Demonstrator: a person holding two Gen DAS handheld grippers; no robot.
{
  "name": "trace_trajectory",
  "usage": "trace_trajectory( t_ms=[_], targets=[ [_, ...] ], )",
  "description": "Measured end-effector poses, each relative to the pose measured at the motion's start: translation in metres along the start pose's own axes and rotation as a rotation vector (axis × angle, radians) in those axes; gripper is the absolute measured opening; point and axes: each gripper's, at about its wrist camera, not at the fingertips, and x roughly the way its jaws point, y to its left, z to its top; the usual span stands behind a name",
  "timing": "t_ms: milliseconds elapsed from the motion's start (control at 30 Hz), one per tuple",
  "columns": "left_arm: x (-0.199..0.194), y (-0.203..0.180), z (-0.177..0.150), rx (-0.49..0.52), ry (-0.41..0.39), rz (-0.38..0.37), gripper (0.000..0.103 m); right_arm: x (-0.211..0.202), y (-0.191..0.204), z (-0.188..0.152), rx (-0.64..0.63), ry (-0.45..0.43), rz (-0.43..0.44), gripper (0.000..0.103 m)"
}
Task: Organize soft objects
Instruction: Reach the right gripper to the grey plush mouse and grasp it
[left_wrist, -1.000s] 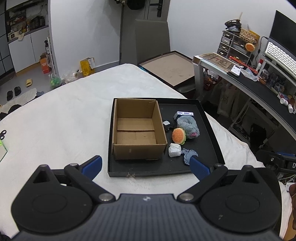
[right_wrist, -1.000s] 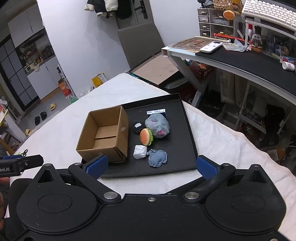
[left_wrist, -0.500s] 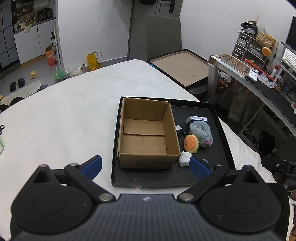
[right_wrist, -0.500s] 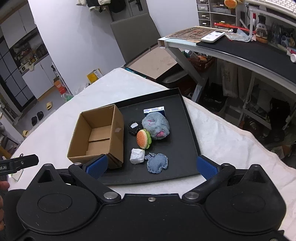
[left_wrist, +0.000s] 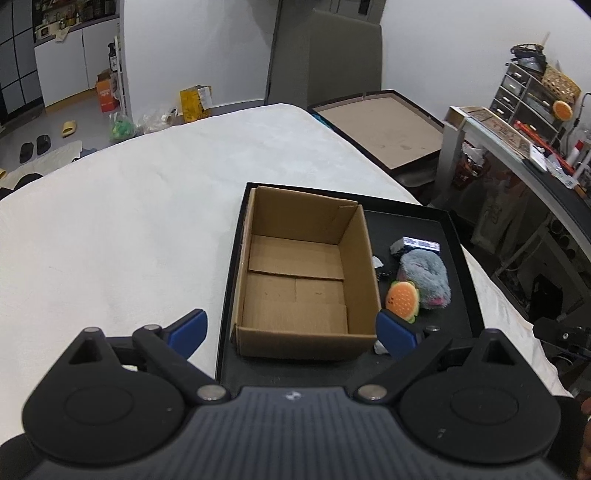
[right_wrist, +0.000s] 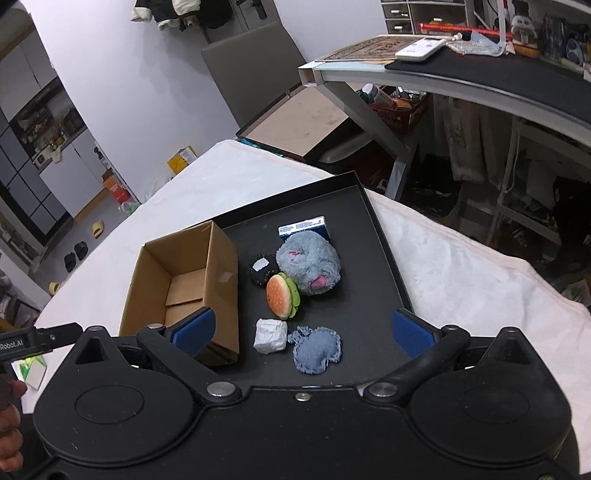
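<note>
hovering over the near edge of a black tray (left_wrist: 466, 258), the left tongs (left_wrist: 290, 330) stand wide apart with nothing between their blue pads (left_wrist: 186, 328); the near wall of an open cardboard box (left_wrist: 306, 291) lies in the gap. the box sits in the left part of the tray, upright and with nothing inside it. the tray rests on a white cloth-covered desk (left_wrist: 129, 221).

the right tongs (right_wrist: 303, 330) are likewise spread wide and hold nothing. between their blue pads (right_wrist: 412, 332) lie a small white crumpled lump (right_wrist: 270, 336) and, just beside it on the right, a flat blue denim-like plush (right_wrist: 316, 349); whether those two touch cannot be told.

farther back on the tray floor, a burger plush (right_wrist: 282, 295) stands on its edge, touching a fluffy grey plush (right_wrist: 309, 264) with pink patches. a small black round plush (right_wrist: 261, 269) with a white label sits between the grey plush and the box wall. behind the grey plush, a small blue and white carton (right_wrist: 303, 227) lies against it.

all the soft things are on the right part of the tray, outside the box. in the left wrist view the burger plush (left_wrist: 402, 301) and the grey plush (left_wrist: 424, 278) show just beyond the right-hand pad, and the white lump (left_wrist: 380, 347) peeks out beside the box corner.
</note>
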Motion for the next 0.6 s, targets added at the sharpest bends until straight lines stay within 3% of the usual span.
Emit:
trace_trajectory(
  t_ms=[267,433,600],
  targets=[
    [0.034,0.011,0.010,-0.040,0.020,0.011,0.088,0.040,0.002,0.010,0.013,0.022,0.026,0.095],
    [0.057,0.019,0.016,-0.071,0.045,0.016,0.073,0.066,-0.002,0.017,0.043,0.044,0.035,0.089],
    [0.078,0.023,0.021,-0.086,0.057,0.022,0.066,0.088,-0.009,0.023,0.074,0.063,0.031,0.082]
  ],
)
